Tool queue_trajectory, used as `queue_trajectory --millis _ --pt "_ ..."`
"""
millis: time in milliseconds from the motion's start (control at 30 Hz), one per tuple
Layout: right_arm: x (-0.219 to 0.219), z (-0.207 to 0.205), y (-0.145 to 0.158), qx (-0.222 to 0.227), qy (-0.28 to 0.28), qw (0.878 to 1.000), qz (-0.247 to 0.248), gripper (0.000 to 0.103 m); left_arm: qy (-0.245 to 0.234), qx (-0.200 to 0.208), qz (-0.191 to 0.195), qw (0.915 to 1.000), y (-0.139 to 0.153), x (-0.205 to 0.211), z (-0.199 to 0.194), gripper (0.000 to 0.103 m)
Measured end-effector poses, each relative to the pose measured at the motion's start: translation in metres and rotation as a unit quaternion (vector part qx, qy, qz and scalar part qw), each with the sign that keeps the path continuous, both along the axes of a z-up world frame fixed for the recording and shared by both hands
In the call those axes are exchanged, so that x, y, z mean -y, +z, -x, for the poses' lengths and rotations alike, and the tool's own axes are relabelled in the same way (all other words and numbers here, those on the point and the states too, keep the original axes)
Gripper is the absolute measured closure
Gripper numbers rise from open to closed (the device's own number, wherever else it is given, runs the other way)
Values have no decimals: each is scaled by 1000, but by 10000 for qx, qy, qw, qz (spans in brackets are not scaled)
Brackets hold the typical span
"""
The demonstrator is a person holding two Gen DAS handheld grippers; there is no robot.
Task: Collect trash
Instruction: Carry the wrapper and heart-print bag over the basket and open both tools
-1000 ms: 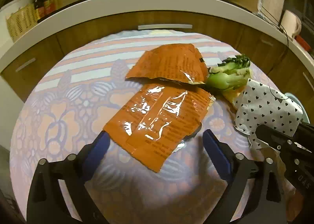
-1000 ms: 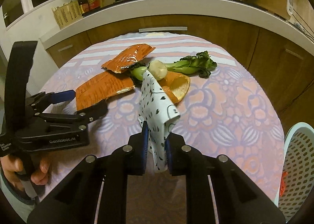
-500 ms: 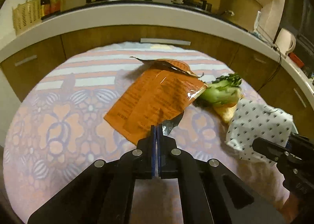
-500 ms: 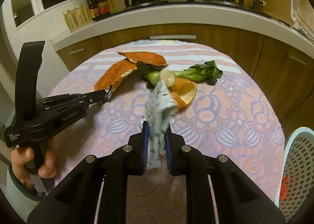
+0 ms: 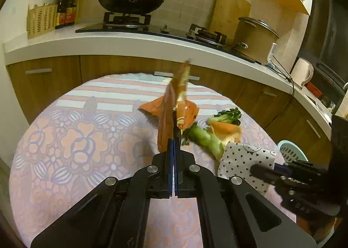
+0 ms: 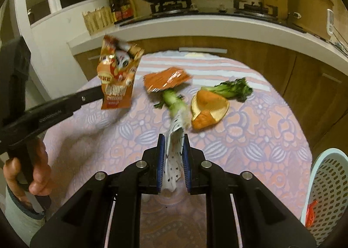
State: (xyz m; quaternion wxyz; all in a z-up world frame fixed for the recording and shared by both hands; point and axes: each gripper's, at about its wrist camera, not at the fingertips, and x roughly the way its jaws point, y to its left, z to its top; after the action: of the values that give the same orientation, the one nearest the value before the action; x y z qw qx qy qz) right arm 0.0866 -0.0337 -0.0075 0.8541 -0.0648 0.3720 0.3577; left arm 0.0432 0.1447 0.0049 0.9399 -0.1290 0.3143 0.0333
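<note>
My left gripper (image 5: 174, 142) is shut on an orange snack wrapper (image 5: 166, 115), which hangs edge-on above the table. The right wrist view shows that wrapper (image 6: 117, 74) lifted clear, with the left gripper (image 6: 99, 93) pinching its lower corner. My right gripper (image 6: 173, 139) is shut on a white spotted paper napkin (image 6: 173, 156); the same napkin (image 5: 243, 156) appears at the right of the left wrist view. A second orange wrapper (image 6: 166, 79) lies on the table, with a green vegetable stalk (image 6: 175, 104), a leafy green (image 6: 233, 89) and an orange peel (image 6: 208, 106).
The round table (image 6: 271, 135) has a flowered cloth. A pale perforated basket (image 6: 326, 182) stands off its right edge with something orange inside. Beyond the table runs a kitchen counter (image 5: 152, 41) with a wok, a pot and bottles. A hand (image 6: 37, 174) holds the left gripper's handle.
My left gripper closed on the near orange wrapper and lifted it off the table until it stands upright. The right gripper rose slightly, still holding the napkin.
</note>
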Motion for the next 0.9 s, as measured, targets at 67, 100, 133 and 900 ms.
queue_trajectory --millis 67,100,133,900 --pt "-4 4 -1 36 55 10000 -6 90 12 -1 1 10000 -2 -1 5 103" --pt "-5 5 -1 52 67 10000 8 90 14 -3 0 10000 -3 -2 5 103" --pt "-9 5 -1 58 59 10000 40 89 26 -3 6 10000 -4 -3 7 103" --pt "88 -5 46 570 -1161 9912 -282 98 -905 733 205 9930 42 60 4 103"
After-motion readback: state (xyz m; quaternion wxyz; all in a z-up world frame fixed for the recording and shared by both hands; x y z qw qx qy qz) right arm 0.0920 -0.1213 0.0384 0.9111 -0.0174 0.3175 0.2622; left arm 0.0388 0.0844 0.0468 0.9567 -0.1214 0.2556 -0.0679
